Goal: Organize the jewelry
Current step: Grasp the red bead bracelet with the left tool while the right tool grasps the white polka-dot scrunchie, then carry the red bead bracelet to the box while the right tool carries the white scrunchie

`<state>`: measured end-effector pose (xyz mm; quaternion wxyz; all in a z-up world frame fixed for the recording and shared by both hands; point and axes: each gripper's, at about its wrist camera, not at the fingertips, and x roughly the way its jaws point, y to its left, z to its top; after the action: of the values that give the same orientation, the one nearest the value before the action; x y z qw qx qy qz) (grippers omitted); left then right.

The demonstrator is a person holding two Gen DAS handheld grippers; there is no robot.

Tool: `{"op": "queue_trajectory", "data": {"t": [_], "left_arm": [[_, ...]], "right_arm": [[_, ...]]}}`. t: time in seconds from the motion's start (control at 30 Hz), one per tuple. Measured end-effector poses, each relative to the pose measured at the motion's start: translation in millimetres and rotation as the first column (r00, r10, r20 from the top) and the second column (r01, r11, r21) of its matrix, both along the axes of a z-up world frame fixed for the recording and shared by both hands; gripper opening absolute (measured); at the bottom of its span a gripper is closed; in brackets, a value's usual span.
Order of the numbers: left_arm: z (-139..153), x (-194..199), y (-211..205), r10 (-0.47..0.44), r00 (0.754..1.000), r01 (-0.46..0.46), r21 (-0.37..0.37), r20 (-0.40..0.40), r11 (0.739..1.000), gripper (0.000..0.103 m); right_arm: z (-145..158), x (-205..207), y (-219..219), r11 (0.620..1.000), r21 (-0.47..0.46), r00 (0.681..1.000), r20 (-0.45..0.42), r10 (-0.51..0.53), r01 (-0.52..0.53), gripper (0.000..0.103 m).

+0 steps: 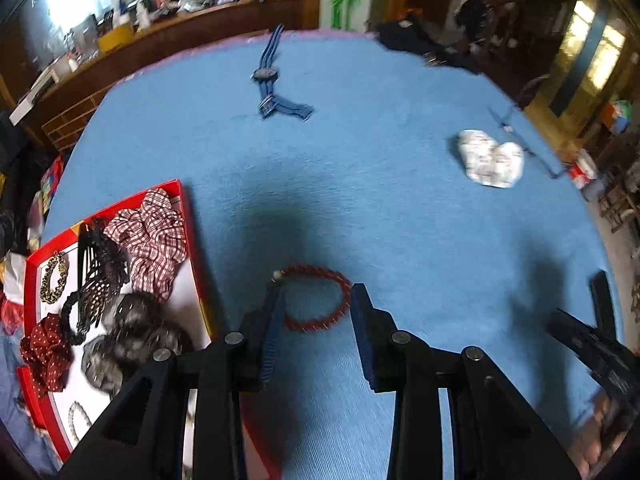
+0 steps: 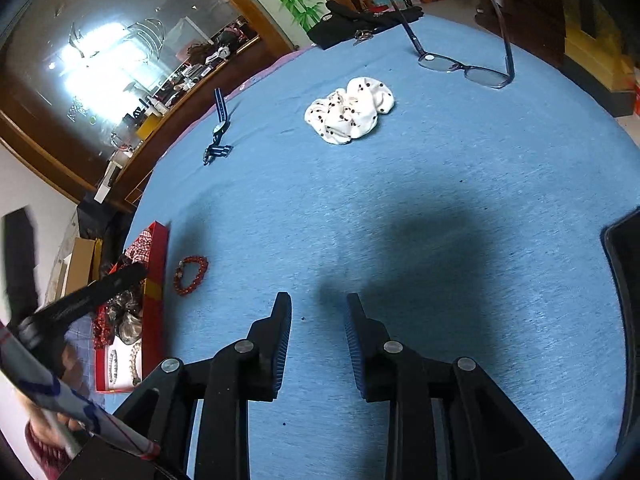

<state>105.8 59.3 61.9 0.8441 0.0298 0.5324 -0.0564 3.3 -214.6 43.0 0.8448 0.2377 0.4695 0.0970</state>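
A red bead bracelet (image 1: 316,299) lies on the blue table cloth (image 1: 360,184), beside the red box (image 1: 191,240). My left gripper (image 1: 316,292) is open, low over the cloth, with its fingers on either side of the bracelet and not closed on it. The bracelet also shows in the right wrist view (image 2: 191,275), next to the red box (image 2: 158,272). My right gripper (image 2: 318,300) is open and empty over bare cloth, to the right of the left one. The box holds scrunchies, hair clips and bead bracelets.
A blue striped watch (image 1: 267,76) lies at the far side. A white dotted scrunchie (image 2: 350,110) and glasses (image 2: 466,68) lie to the right. Black cloth (image 2: 352,20) sits at the far edge. The table edge curves round close to the box.
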Motion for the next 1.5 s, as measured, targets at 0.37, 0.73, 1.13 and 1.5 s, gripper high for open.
{"op": "queue_trajectory", "data": {"t": [0.37, 0.73, 1.13, 1.5], "left_arm": [[-39, 38, 17, 0.046, 0.994, -0.042, 0.039, -0.103, 0.998, 0.026], [-45, 31, 12, 0.022, 0.996, -0.020, 0.032, -0.085, 0.999, 0.007], [-21, -6, -20, -0.078, 0.997, 0.078, -0.092, 0.004, 0.993, 0.007], [12, -23, -16, -0.112, 0.991, 0.120, -0.120, 0.077, 0.985, 0.007]], "right_arm": [[5, -3, -10, 1.000, 0.010, 1.000, 0.007, 0.001, -0.001, 0.031], [27, 16, -15, 0.999, -0.051, 1.000, 0.026, -0.018, 0.020, 0.040], [27, 119, -30, 0.986, -0.076, 0.988, -0.020, -0.151, 0.149, 0.053], [-5, 175, -17, 0.974, -0.139, 0.980, -0.055, -0.189, 0.180, 0.008]]}}
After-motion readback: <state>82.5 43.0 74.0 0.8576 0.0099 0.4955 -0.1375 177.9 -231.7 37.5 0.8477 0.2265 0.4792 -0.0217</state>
